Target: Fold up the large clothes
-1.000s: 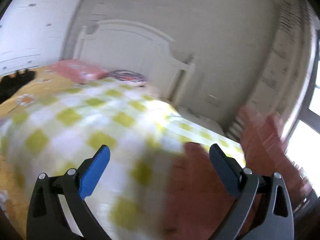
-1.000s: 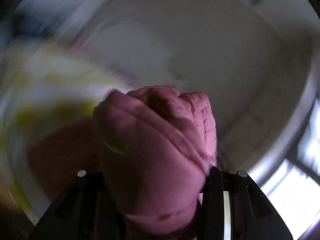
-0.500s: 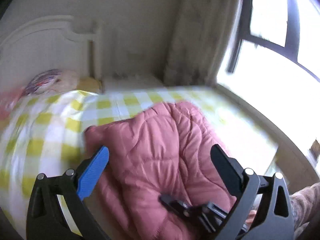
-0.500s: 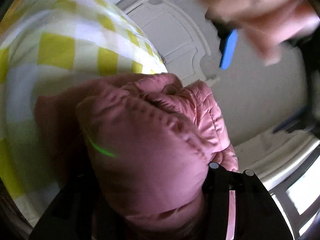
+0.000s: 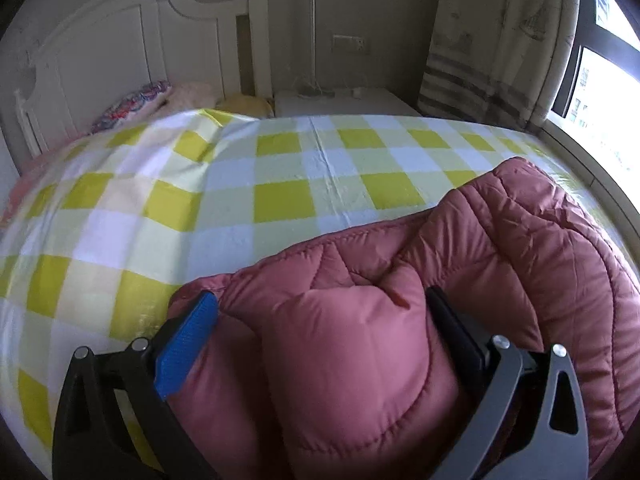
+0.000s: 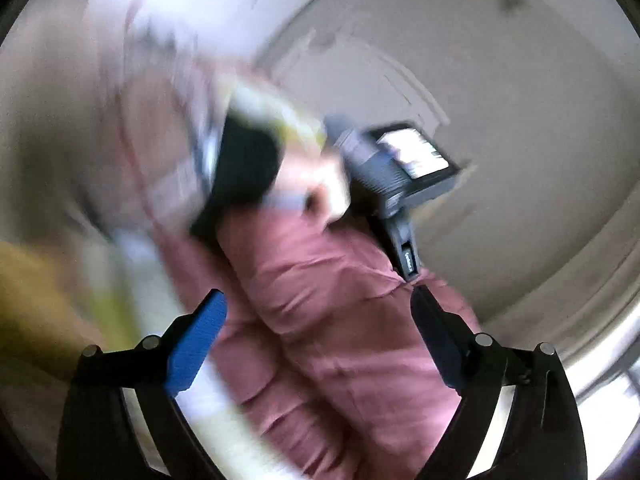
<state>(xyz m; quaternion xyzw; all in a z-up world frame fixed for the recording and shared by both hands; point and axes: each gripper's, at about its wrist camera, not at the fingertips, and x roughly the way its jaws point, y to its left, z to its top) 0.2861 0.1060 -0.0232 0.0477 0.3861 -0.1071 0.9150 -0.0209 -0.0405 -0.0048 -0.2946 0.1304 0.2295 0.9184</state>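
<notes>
Pink quilted coat bunched at near right of checked bedspread. Left gripper fingers spread wide, a coat fold between them. Right gripper jaws opening over the coat, pads clear.
</notes>
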